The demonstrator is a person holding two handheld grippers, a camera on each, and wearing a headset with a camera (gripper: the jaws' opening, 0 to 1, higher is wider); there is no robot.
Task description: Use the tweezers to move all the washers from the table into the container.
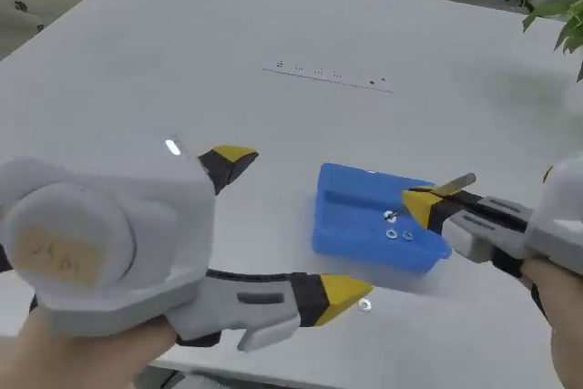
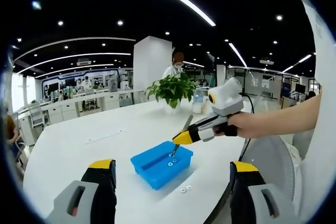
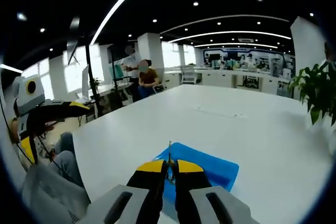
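A blue container (image 1: 339, 216) sits on the white table (image 1: 273, 34) with a few small washers (image 1: 399, 235) inside. My right gripper (image 1: 422, 204) is shut on thin tweezers (image 1: 454, 185), whose tips point down into the container (image 3: 212, 170). In the right gripper view the tweezers (image 3: 169, 156) stick out between the closed yellow jaws of that gripper (image 3: 170, 167). One loose washer (image 1: 365, 304) lies on the table just in front of the container. My left gripper (image 1: 290, 225) is open, left of the container, holding nothing. The left gripper view shows the container (image 2: 157, 165) and two washers (image 2: 186, 188) beside it.
A green potted plant (image 1: 565, 15) stands at the table's far right. A row of tiny parts (image 1: 328, 73) lies far across the table. People sit and stand at desks beyond the table (image 3: 139, 77). The near table edge (image 1: 383, 380) runs just behind the grippers.
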